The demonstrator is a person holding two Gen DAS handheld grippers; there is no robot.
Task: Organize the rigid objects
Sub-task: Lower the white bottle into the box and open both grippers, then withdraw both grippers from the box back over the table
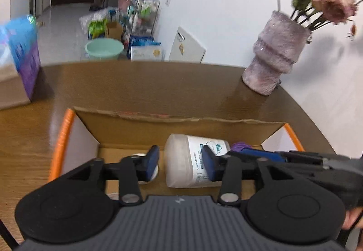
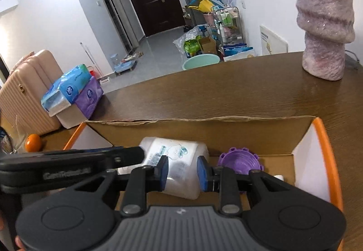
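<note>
While you hold both tools over the open box, this is how things lie:

Left hand-held gripper (image 1: 180, 163): your blue pads stand apart. One pad (image 1: 209, 163) shows in front of the white bottle's label, the other (image 1: 151, 163) is off to its left with bare cardboard between, so nothing is clamped.

Right hand-held gripper (image 2: 182, 173): your blue pads (image 2: 164, 173) sit either side of the bottle's body. Whether they press on it or only frame it, you cannot tell from this view.

White bottle (image 1: 192, 160): lies on its side on the floor of the box, its printed label facing up. In the right wrist view it (image 2: 177, 160) lies between the two tools.

Purple lid (image 2: 239, 160): a ridged round piece, resting in the box just beside the bottle, towards the box's right wall.

Cardboard box (image 1: 177, 125): flaps open, orange-edged side flaps (image 2: 329, 153) spread out, sitting on the wooden worktop (image 2: 226, 96).

Vase (image 2: 324, 30): a mauve, rough-textured one, upright on the worktop beyond the box, well apart from it, with faded pink flowers (image 1: 331, 1).

Tissue packs (image 2: 72, 89): blue and purple, stacked at the worktop's far left edge.

Orange (image 2: 33, 142): on the worktop, left of the box.
</note>
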